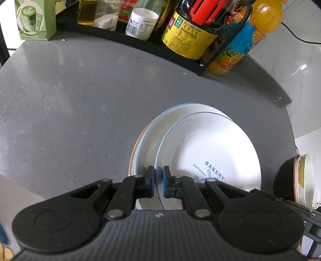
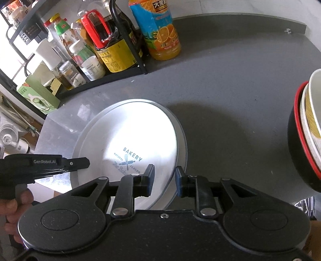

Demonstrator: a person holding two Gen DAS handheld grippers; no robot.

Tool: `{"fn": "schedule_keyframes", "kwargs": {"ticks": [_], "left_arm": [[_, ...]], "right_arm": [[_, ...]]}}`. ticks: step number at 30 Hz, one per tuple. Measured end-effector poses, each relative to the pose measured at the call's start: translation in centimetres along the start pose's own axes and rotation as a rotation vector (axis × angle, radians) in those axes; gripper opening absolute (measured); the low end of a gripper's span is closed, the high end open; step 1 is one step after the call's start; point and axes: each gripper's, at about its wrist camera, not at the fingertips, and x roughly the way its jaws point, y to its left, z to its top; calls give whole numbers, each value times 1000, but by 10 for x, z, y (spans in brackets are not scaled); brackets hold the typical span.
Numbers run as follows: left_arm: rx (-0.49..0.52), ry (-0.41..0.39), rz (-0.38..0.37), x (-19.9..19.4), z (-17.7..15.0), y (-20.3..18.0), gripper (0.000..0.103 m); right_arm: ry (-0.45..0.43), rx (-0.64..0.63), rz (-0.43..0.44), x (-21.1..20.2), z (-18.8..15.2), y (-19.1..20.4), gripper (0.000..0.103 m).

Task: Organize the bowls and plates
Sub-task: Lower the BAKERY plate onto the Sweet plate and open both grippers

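- We saw a black wire rack (image 2: 138,60) at the far left of the grey counter (image 1: 70,100).
- We counted a dark sauce bottle (image 2: 112,50) inside it.
- An orange juice bottle (image 2: 160,30) stood just right of it.
- A green box (image 1: 35,19) stood at the rack's left end.

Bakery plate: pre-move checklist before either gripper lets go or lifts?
1. Left gripper shut on the bakery plate rim: ok, blue pads clamp the rim.
2. Right gripper on the opposite rim: not ok, jaws open, rim between the pads but gap visible.
3. Bakery plate seated on the plate stack: not ok, it sits tilted and offset to one side.
4. Bowl stack clear of the plates: ok, apart, off to the right.
5. Condiment rack clear: ok, bare countertop between.
6. Stack count below: cannot tell.
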Motion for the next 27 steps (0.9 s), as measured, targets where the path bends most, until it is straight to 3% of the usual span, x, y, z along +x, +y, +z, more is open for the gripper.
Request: {"fn": "schedule_keyframes", "kwargs": {"ticks": [3, 8, 23, 27], "left_arm": [[8, -4, 7, 0, 1, -2, 6], [15, 3, 16, 1, 2, -4, 6], [46, 26, 93, -3, 9, -11, 7], [46, 24, 99, -10, 9, -13, 18]], "right_arm": [[-4, 15, 1, -2, -1, -3, 21], [-13, 3, -39, -2, -3, -5, 0], [-18, -3, -9, 1, 0, -9, 0], [-14, 1, 1, 0, 1, -9, 5]]}}
